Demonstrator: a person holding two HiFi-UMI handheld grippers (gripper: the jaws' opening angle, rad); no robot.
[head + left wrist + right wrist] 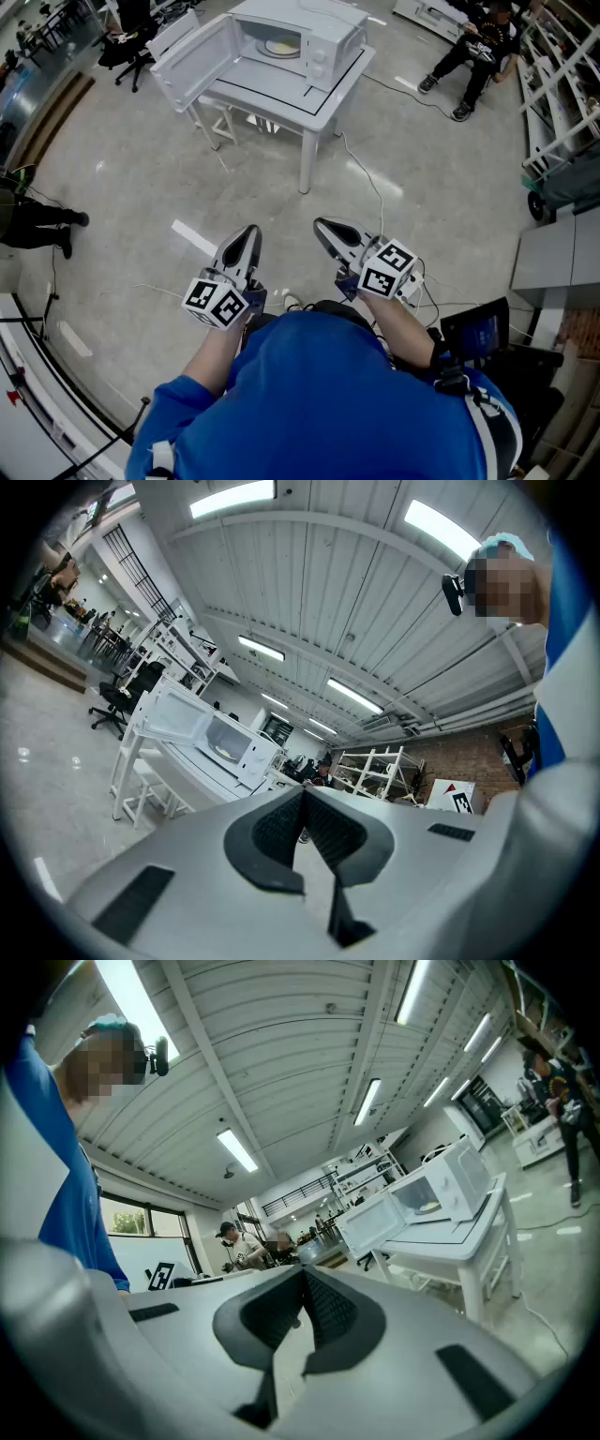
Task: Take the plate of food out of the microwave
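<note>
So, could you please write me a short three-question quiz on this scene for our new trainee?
1. True or false: the door of the microwave is open.
2. Where is the plate? A) on the floor B) inside the microwave C) held in a gripper
3. In one word, how do the jaws of the left gripper and the right gripper stand?
Key: 1 true; 2 B; 3 shut, with nothing between them.
</note>
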